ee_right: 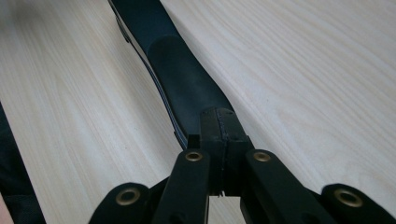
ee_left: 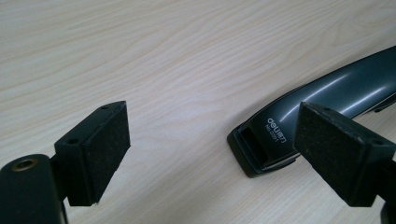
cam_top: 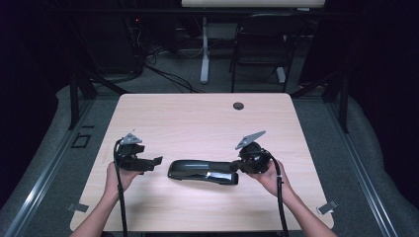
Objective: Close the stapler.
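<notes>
a black stapler (cam_top: 202, 172) lies on the table (cam_top: 197, 118) between left gripper (cam_top: 154, 162) and right gripper (cam_top: 236, 167).

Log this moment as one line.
left gripper: open, beside stapler end | right gripper: shut at stapler's other end, grip unclear | stapler: flat on table

Looks like a lab / recording room, not a home. Light wood worktop (cam_top: 207, 118) w/ a cable grommet hole (cam_top: 238, 105), standing on grey carpet (cam_top: 326, 118). Dark curtains (cam_top: 380, 74) on both sides, black stand legs (cam_top: 81, 89) at the corners, metal floor rails (cam_top: 363, 173) along the worktop. Behind: loose cables (cam_top: 163, 74) on the floor, dark equipment w/ a small red light (cam_top: 137, 20), a black folding chair (cam_top: 262, 44), white leg of another desk (cam_top: 204, 49). Tape marks (cam_top: 79, 207) near the front corners.
</notes>
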`<action>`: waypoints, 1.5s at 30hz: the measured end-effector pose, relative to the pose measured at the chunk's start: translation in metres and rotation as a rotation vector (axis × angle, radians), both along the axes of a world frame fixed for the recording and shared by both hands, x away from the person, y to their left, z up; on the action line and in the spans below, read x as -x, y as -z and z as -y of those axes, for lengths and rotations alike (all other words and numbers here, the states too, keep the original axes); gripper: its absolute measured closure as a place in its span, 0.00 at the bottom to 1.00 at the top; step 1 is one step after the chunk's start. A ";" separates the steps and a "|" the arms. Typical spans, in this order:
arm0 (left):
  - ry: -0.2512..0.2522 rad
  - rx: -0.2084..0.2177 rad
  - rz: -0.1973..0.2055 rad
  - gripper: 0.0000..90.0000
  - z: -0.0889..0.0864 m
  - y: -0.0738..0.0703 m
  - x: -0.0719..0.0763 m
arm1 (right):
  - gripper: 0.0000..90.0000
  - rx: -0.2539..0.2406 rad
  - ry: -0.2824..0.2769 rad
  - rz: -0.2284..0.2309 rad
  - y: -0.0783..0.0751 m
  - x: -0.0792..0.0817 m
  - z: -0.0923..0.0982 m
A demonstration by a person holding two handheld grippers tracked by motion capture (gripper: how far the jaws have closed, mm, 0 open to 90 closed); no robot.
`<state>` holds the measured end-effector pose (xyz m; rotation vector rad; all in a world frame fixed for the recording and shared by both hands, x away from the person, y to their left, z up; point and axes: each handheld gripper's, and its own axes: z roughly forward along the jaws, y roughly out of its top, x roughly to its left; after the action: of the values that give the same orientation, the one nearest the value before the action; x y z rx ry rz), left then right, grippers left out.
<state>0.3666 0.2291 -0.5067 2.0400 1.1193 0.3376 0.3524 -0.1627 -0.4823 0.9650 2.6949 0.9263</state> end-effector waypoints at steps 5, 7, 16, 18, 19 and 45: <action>0.004 -0.005 -0.004 0.12 0.000 0.000 0.000 | 1.00 0.001 0.007 -0.003 0.002 0.000 0.000; 0.005 -0.005 -0.003 0.12 0.000 0.000 0.000 | 1.00 0.011 0.001 -0.005 0.003 0.000 -0.001; -0.017 -0.010 0.003 0.12 -0.002 0.000 -0.001 | 1.00 0.022 0.004 -0.014 0.010 -0.001 -0.002; -0.015 -0.011 0.005 0.12 -0.002 0.000 -0.001 | 1.00 0.027 0.006 -0.013 0.010 -0.001 -0.002; -0.014 -0.013 0.005 0.12 -0.002 0.000 -0.001 | 1.00 0.029 0.005 -0.012 0.010 -0.001 -0.002; -0.007 -0.018 0.009 0.13 -0.002 0.001 -0.001 | 0.98 0.048 -0.002 0.107 -0.008 0.010 -0.013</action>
<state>0.3676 0.2310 -0.5075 2.0490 1.1219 0.3616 0.3420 -0.1499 -0.4740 0.8784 2.6168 0.8833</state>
